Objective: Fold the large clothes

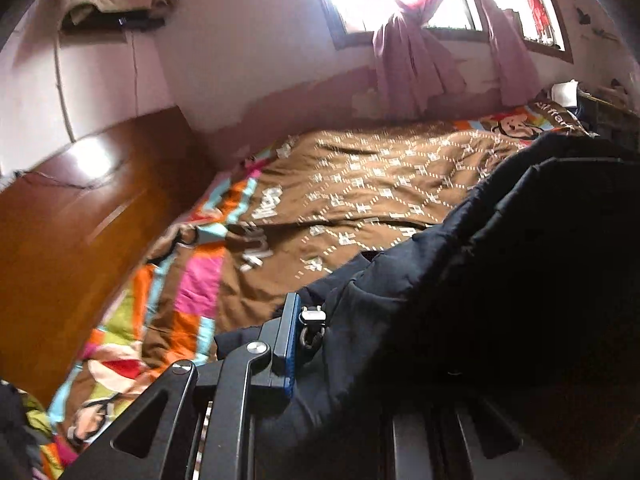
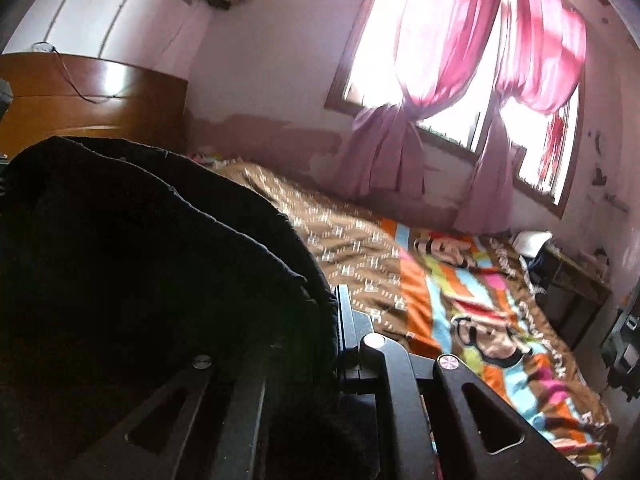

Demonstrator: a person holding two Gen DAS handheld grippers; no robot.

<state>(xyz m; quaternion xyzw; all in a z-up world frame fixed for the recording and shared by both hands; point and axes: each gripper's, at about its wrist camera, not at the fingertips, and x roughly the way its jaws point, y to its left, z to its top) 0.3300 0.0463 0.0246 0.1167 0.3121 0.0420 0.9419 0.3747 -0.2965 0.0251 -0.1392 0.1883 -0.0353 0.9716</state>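
Lifting the coat [image 1: 500, 264] above the bed [image 1: 360, 184], both claws, left gripper [image 1: 316, 320] and right gripper [image 2: 320, 320], are pinching it; keeping them level and apart is helping it hang flat.

Bright daylight is admitted through a wood-framed window [image 2: 460, 92], draped with tied pink curtains [image 2: 424, 80]. A wooden headboard [image 1: 72, 216] is set against pale, patchy walls [image 1: 248, 48].

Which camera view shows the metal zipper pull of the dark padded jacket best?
The left wrist view. There the metal zipper pull shows clearly on the dark padded jacket, beside the left gripper. In the right wrist view the jacket is only a dark mass; no pull shows.
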